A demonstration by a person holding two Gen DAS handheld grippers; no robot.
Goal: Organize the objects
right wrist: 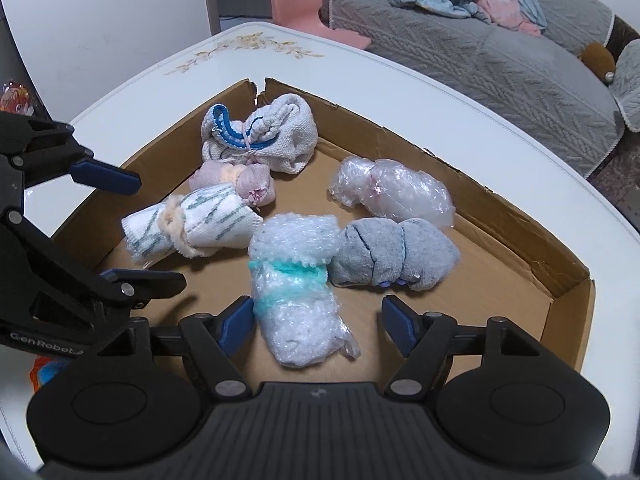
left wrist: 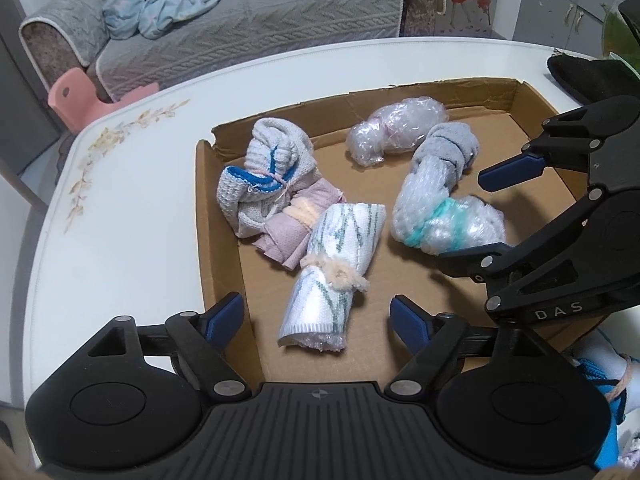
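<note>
A shallow cardboard tray (left wrist: 208, 216) (right wrist: 500, 204) holds several tied bundles. A white, green-striped towel roll (left wrist: 336, 252) (right wrist: 200, 224) lies between the fingers of my left gripper (left wrist: 316, 318) (right wrist: 138, 228), which is open, its pads clear of the roll. A bubble-wrap bundle tied with teal yarn (right wrist: 296, 304) (left wrist: 440, 216) lies between the fingers of my open right gripper (right wrist: 318, 322) (left wrist: 492, 216). A grey cloth bundle (right wrist: 396, 256) touches its far end. A white knit bundle with blue trim (left wrist: 264, 168), a pink one (right wrist: 244, 180) and a clear bubble-wrap one (right wrist: 396, 196) lie further back.
The tray sits on a white table with a floral print (left wrist: 112, 200). A blue and white bundle (left wrist: 608, 392) lies outside the tray at the near right. A black item (left wrist: 588, 76) rests on the table's far right. A grey sofa (right wrist: 480, 48) and a pink stool (right wrist: 300, 0) stand beyond.
</note>
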